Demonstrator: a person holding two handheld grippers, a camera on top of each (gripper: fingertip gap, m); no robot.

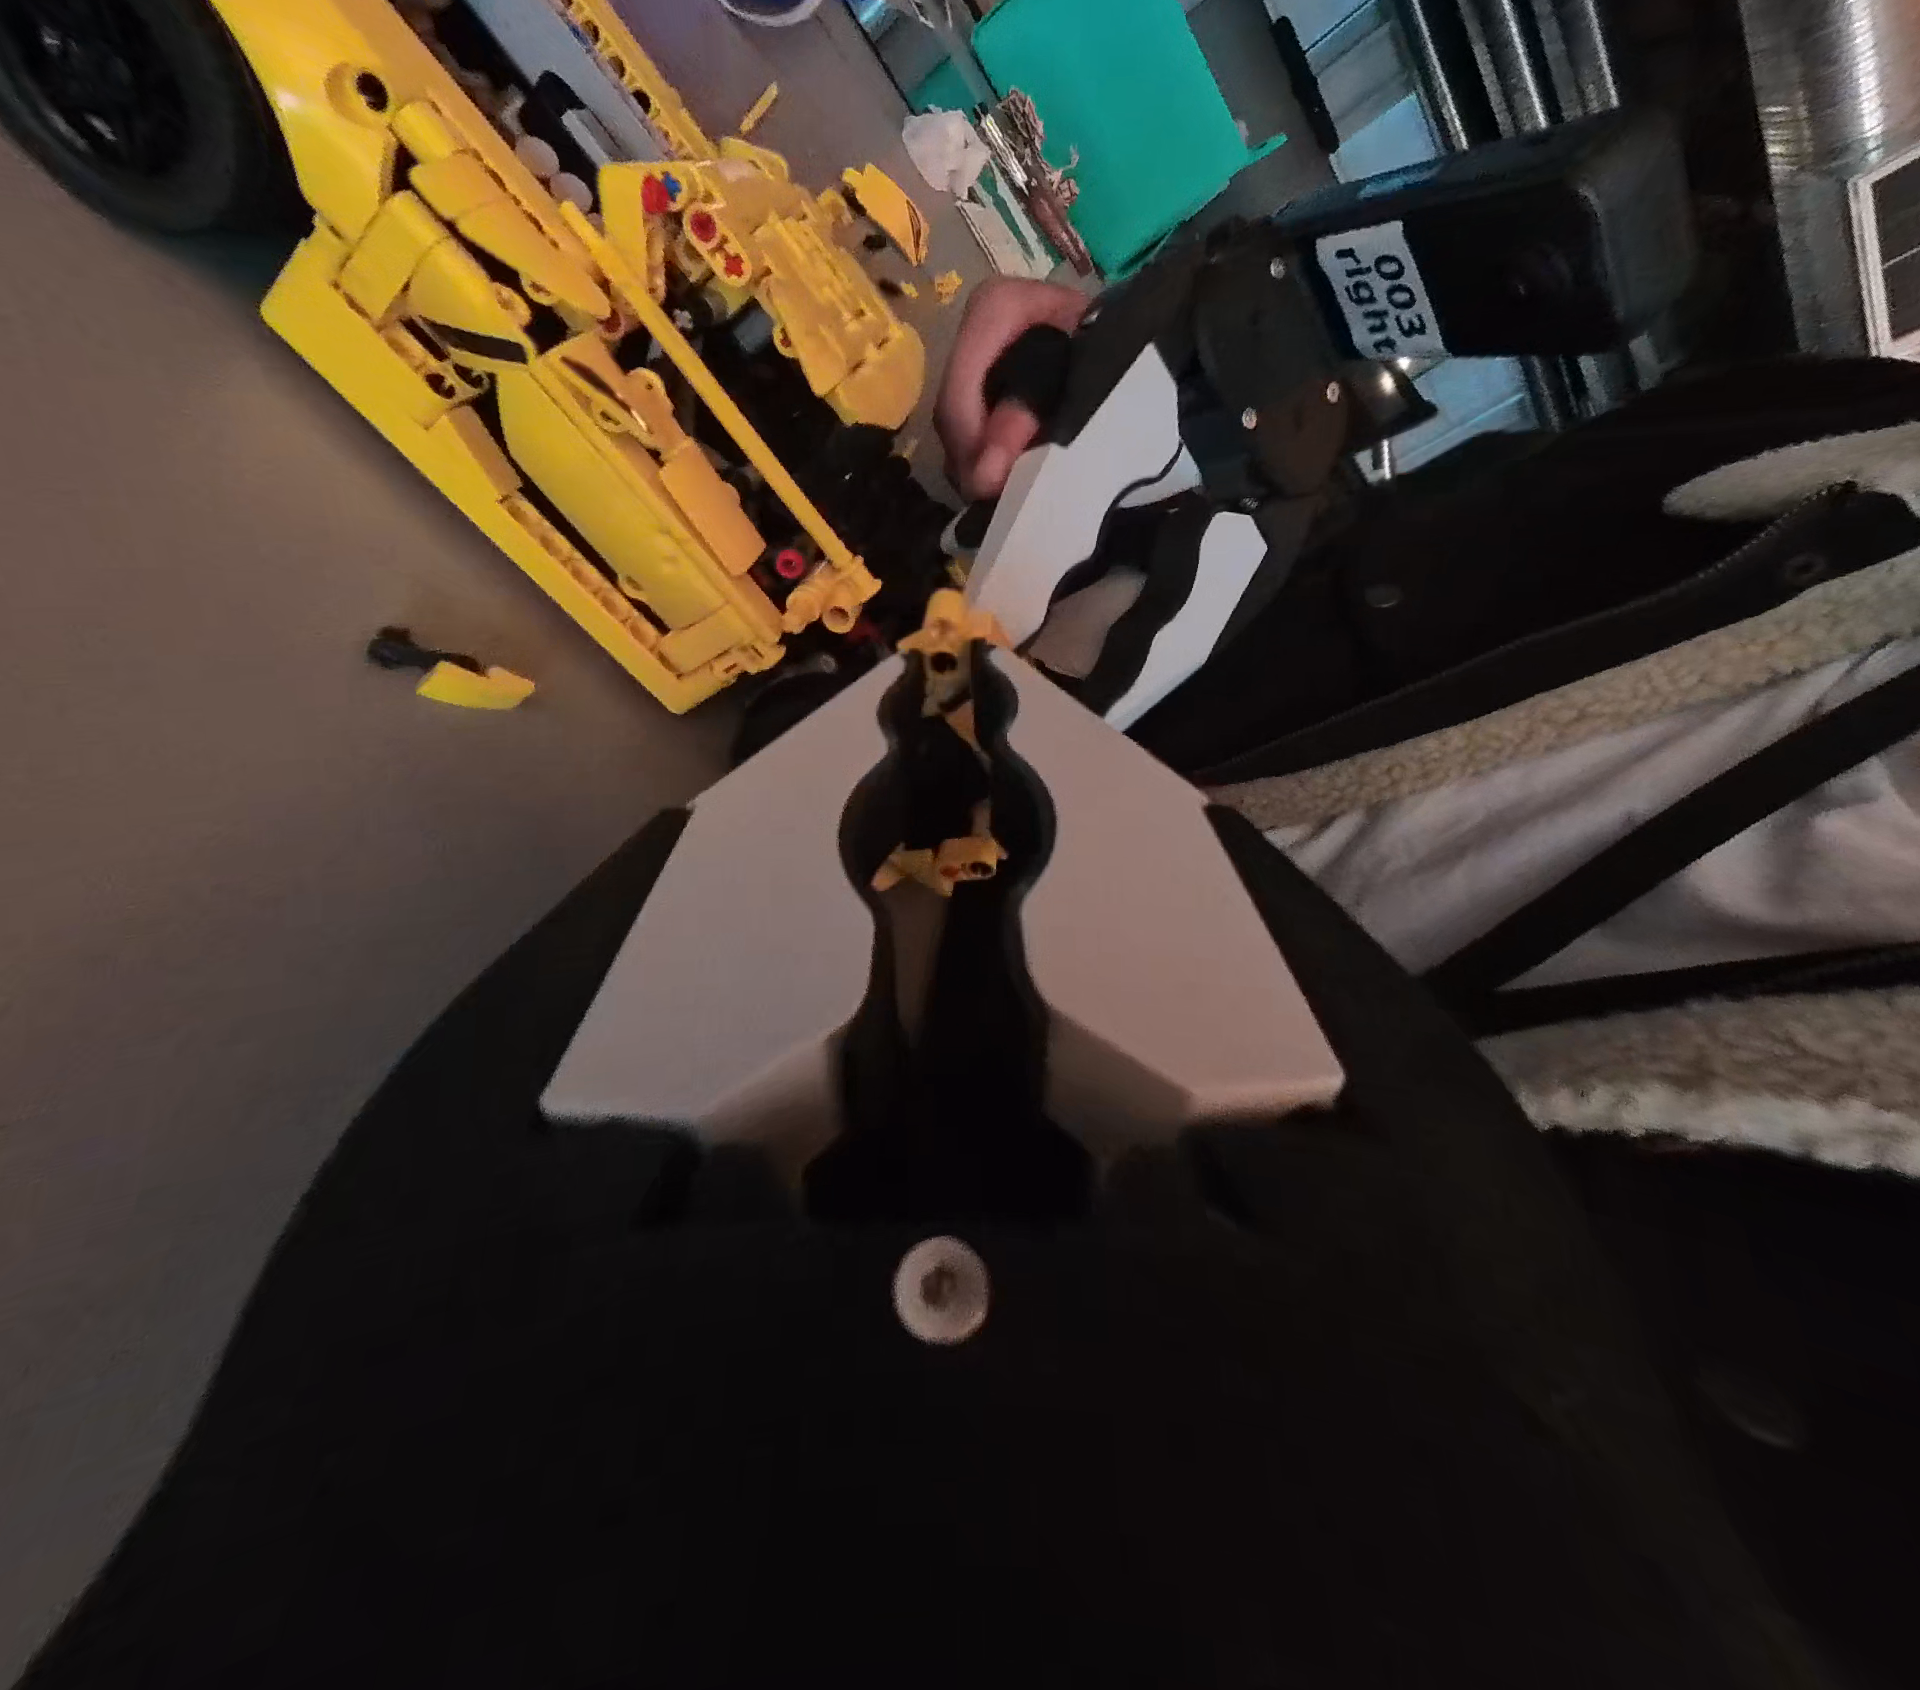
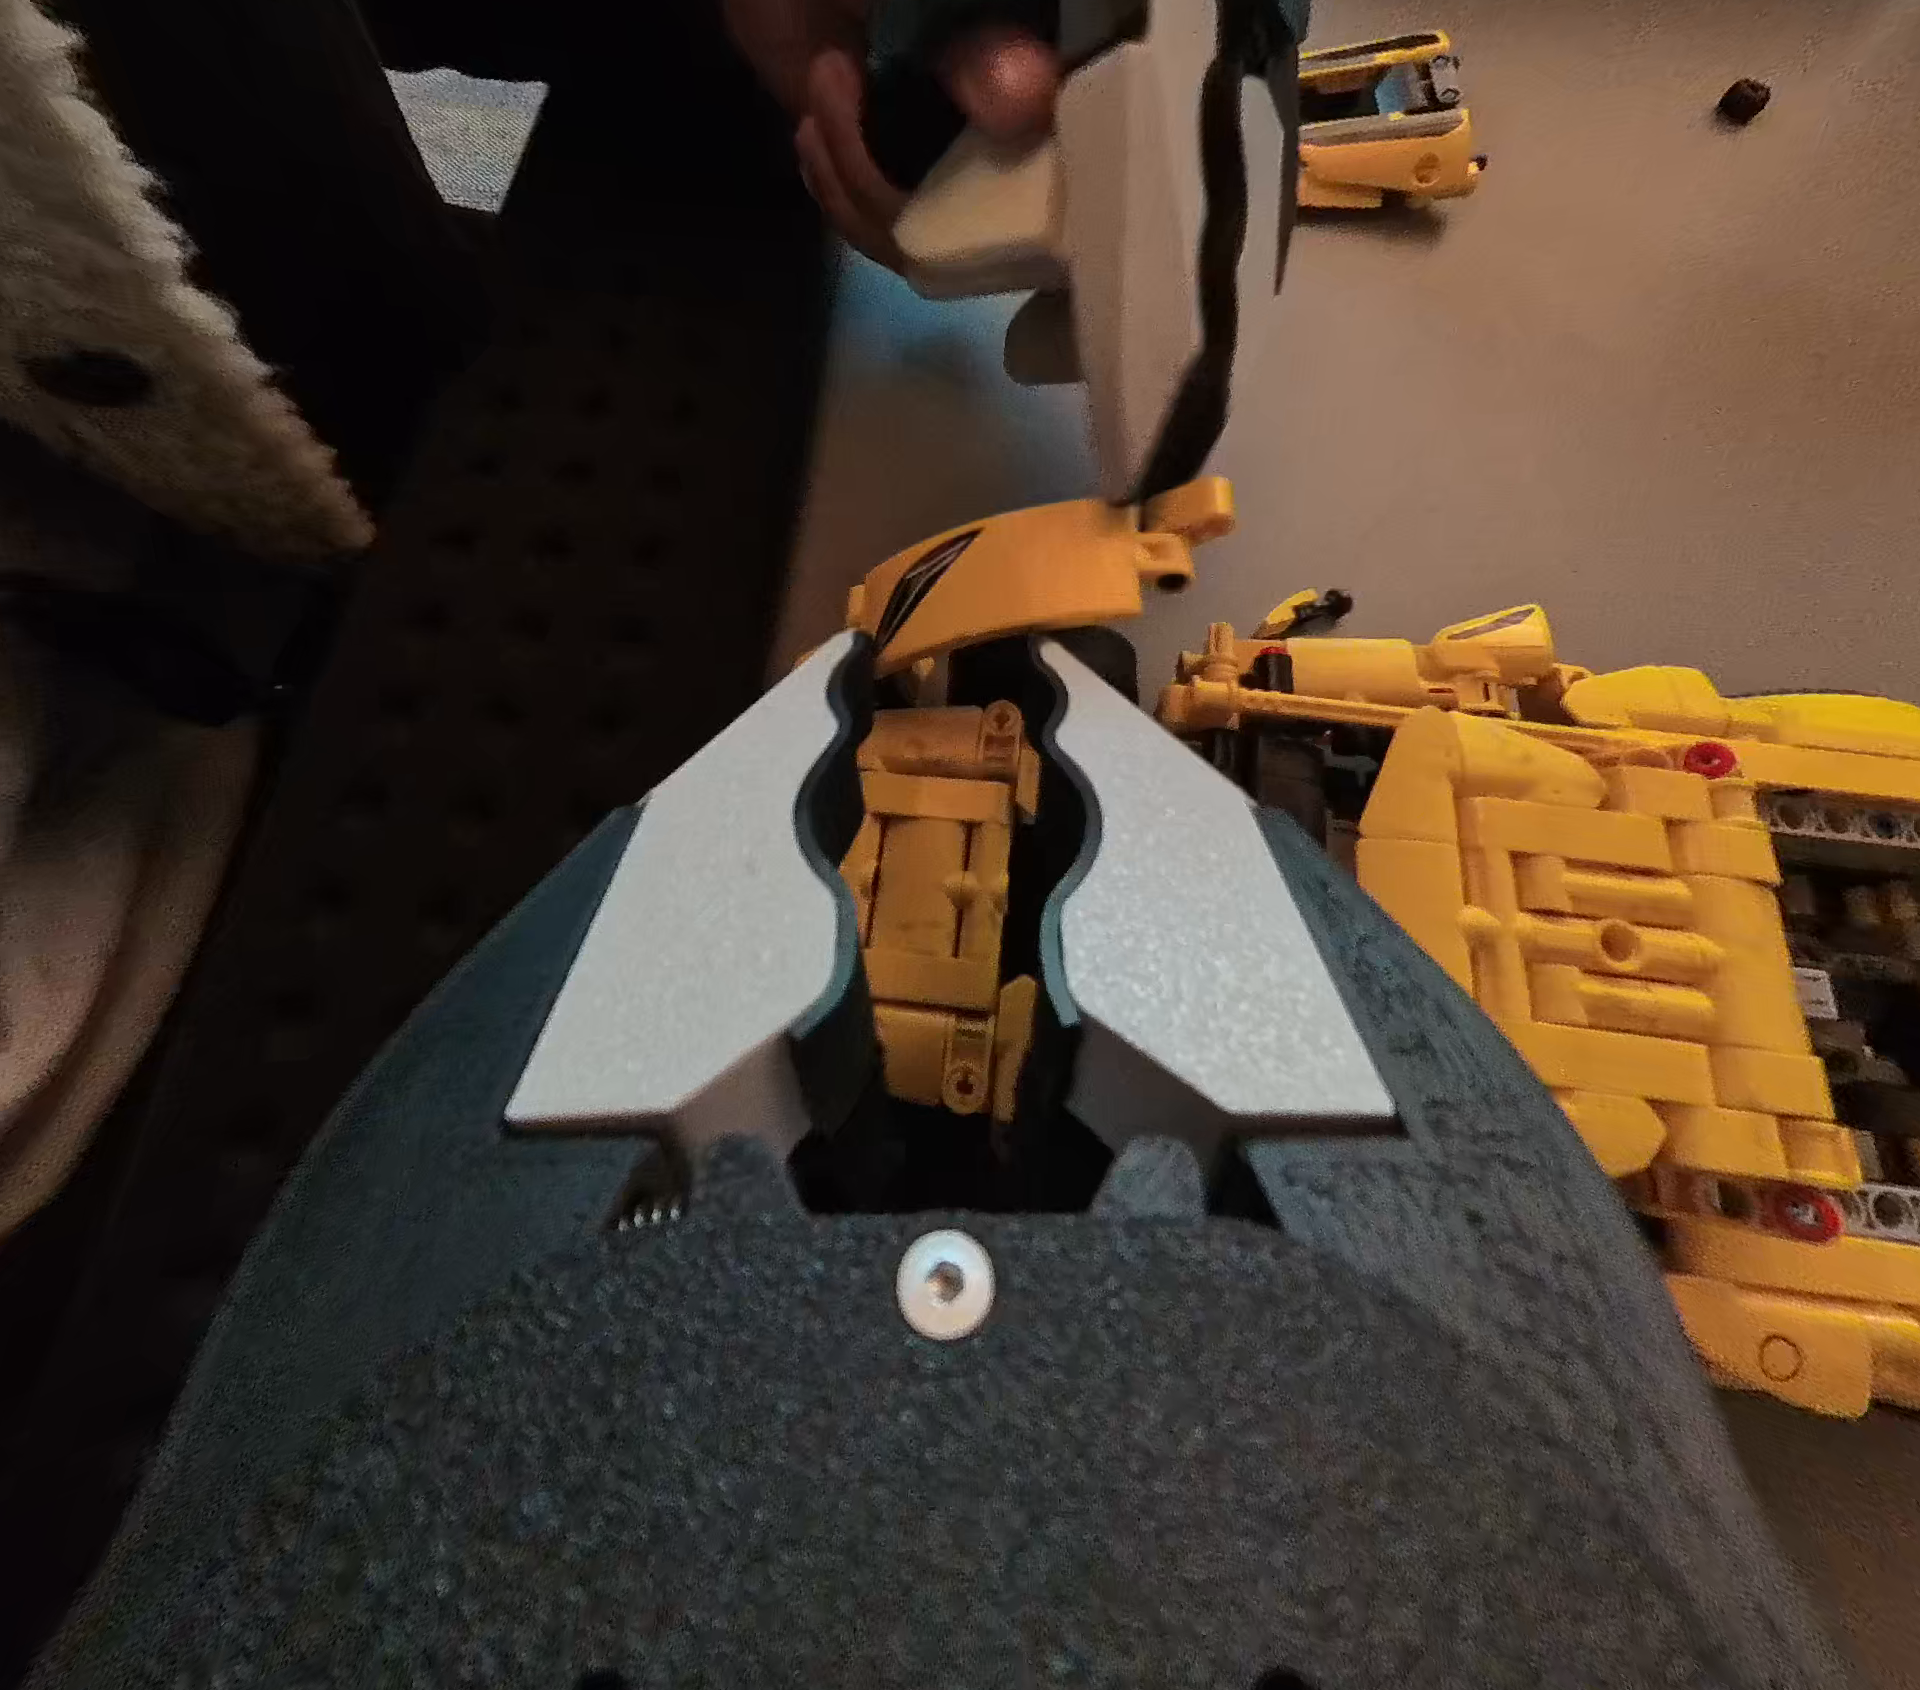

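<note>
Both tongs are on the same chunk here. The right tongs (image 2: 951,653) are clenched around a yellow brick-built panel assembly with a black-striped curved top piece (image 2: 940,892), which runs lengthwise down the slot between the fingers, its long axis along them. The left tongs (image 2: 1127,492) come in from above and pinch the far end of that curved top, closed on it. The big yellow brick-built car body (image 2: 1579,944) sits just to the right on the grey desk (image 2: 1558,393), close beside the held piece.
</note>
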